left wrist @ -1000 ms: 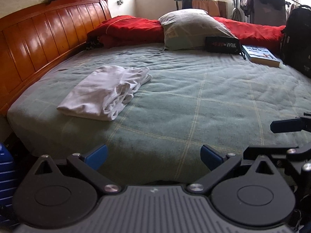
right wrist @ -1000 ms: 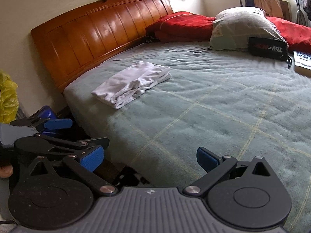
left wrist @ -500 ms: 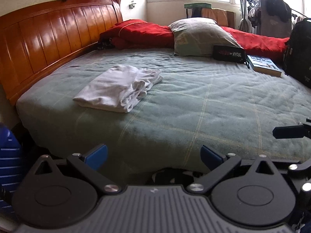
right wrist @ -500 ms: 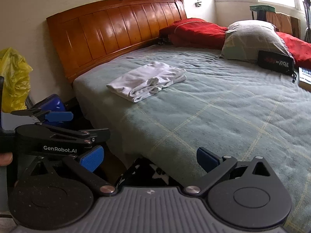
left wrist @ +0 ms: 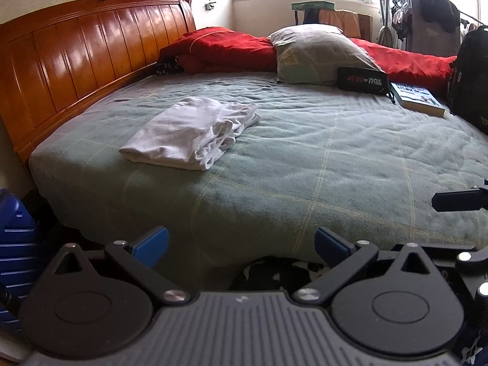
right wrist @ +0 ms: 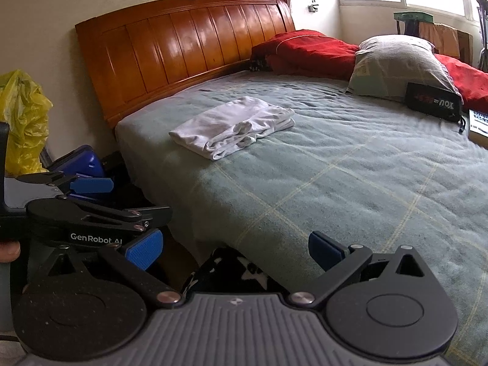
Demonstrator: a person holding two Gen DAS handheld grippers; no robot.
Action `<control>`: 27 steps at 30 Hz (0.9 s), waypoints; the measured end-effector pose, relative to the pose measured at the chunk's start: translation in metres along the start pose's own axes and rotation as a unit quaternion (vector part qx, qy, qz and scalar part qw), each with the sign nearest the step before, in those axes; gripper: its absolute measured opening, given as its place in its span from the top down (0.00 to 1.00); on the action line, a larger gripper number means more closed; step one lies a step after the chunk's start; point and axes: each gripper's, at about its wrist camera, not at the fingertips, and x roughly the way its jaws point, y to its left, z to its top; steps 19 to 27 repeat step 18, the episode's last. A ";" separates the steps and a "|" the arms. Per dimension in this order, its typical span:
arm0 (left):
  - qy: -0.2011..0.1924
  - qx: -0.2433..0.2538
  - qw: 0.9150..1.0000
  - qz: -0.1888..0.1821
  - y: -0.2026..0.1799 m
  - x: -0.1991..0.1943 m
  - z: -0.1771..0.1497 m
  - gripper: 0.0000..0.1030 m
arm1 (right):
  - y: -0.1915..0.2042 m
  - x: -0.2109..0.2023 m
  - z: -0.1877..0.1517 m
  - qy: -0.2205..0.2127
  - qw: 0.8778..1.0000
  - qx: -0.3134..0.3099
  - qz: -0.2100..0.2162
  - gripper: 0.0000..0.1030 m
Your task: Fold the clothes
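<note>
— Nearest, low in frame?
— Left gripper (left wrist: 241, 242) and right gripper (right wrist: 235, 248), both spread wide, gripping nothing.
— Beyond?
— Green blanket (left wrist: 305, 152); folded white garment (left wrist: 189, 131) lying left of centre.
— Farthest?
— Grey pillow (left wrist: 317, 55), upper middle.

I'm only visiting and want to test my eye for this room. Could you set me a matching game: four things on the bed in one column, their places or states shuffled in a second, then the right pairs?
Things
1. folded white cotton garment
2. grey-green rectangular pillow
3. thick blue-covered paperback book
4. crumpled red fabric quilt

Places or states
A. lying beside the black backpack
B. heaped along the far edge, against the wooden headboard
C. leaning on the red bedding, black pouch in front
D. lying flat near the headboard

Pairs: 1-D, 2-C, 3-A, 4-B
</note>
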 end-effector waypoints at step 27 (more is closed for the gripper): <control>0.002 -0.001 1.000 0.002 0.001 -0.001 -0.001 0.01 | 0.003 0.002 -0.001 0.003 1.000 -0.005 -0.003 0.00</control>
